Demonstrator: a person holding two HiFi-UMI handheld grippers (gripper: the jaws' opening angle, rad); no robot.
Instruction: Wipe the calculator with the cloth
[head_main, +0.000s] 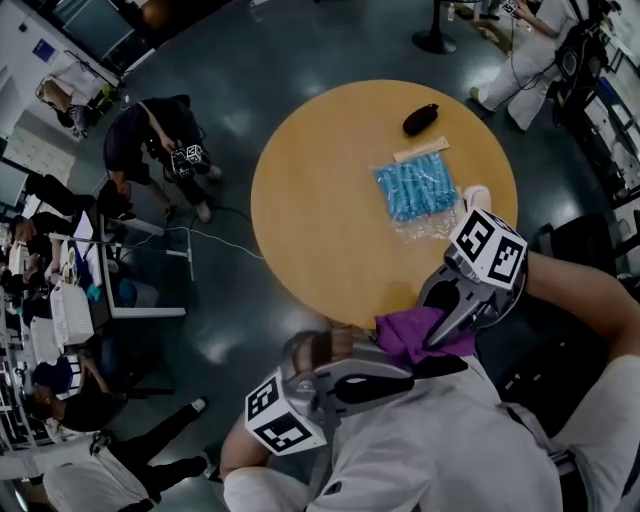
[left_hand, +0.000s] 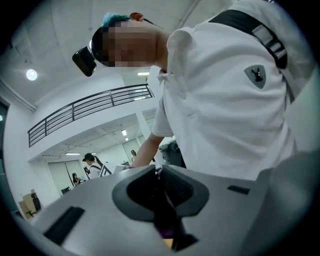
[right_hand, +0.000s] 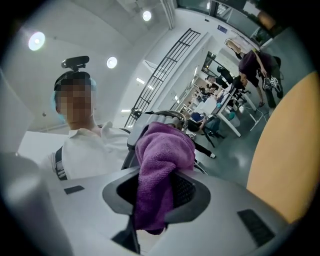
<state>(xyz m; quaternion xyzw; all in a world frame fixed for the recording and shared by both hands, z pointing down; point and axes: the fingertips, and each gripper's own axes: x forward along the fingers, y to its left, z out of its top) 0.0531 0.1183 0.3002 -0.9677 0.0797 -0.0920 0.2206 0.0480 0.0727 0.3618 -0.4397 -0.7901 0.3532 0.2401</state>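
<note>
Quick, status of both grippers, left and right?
Left gripper: closed on something thin and dark, probably the calculator.
Right gripper: closed on the purple cloth.

The round surface (head_main: 320, 200) lies ahead of me. On its far right part a pouch (head_main: 421, 119) sits farthest back, a flat strip (head_main: 420, 152) just nearer, and a packet (head_main: 415, 192) nearer still. At the near edge, the cloth (head_main: 402, 332) sits between the jaws of my right gripper (head_main: 438, 335). My left gripper (head_main: 405, 377) lies just beside it, nearer my body, its jaws on a thin slab (head_main: 440, 367).
</note>
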